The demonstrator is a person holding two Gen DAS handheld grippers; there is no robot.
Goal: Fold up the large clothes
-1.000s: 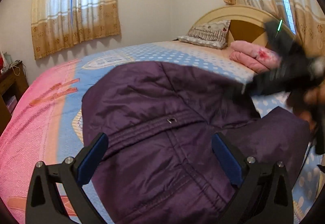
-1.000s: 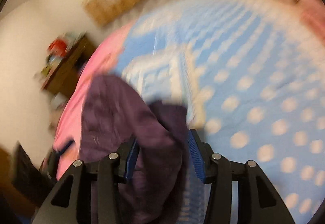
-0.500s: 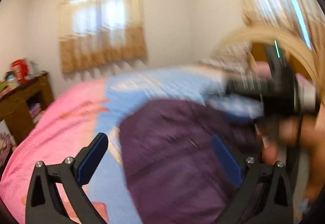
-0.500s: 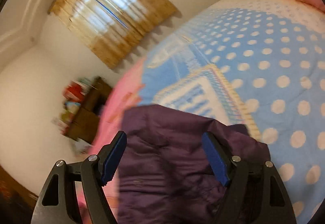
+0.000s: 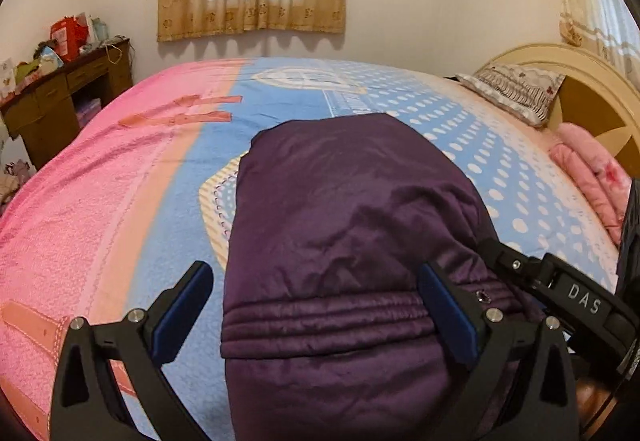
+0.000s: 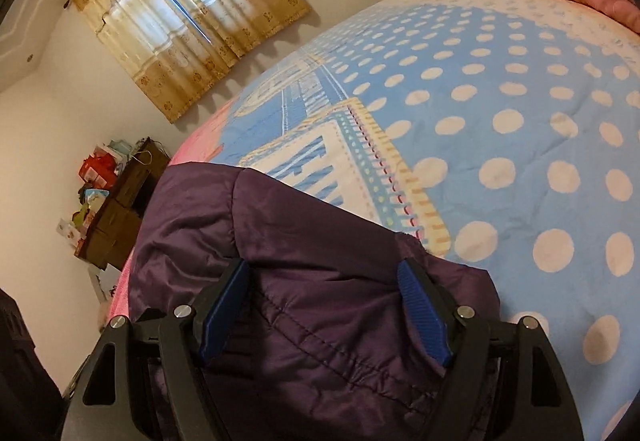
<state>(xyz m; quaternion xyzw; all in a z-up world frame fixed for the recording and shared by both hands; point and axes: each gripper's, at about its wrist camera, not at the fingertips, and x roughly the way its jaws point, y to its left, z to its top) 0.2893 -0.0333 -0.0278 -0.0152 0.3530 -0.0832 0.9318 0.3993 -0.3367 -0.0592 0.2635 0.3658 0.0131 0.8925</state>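
Observation:
A dark purple padded jacket [image 5: 344, 225] lies folded into a compact bundle on the bed, with its ribbed hem nearest the camera. My left gripper [image 5: 316, 305] is open, its blue pads either side of the hem, just above the fabric. My right gripper [image 6: 324, 305] is open too, its jaws straddling the jacket [image 6: 304, 273] at its right edge. The right gripper's black body also shows in the left wrist view [image 5: 568, 297], resting against the jacket's right side.
The bed cover [image 5: 120, 201] is pink on the left and blue with white dots on the right. A pillow [image 5: 516, 89], a folded pink blanket [image 5: 588, 169] and the headboard [image 5: 592, 89] lie at the right. A cluttered wooden desk [image 5: 60, 97] stands left.
The right gripper let go of the jacket flap it carried over and now stands open on it. The jacket went from spread out to a narrower folded bundle. The left gripper stayed open.

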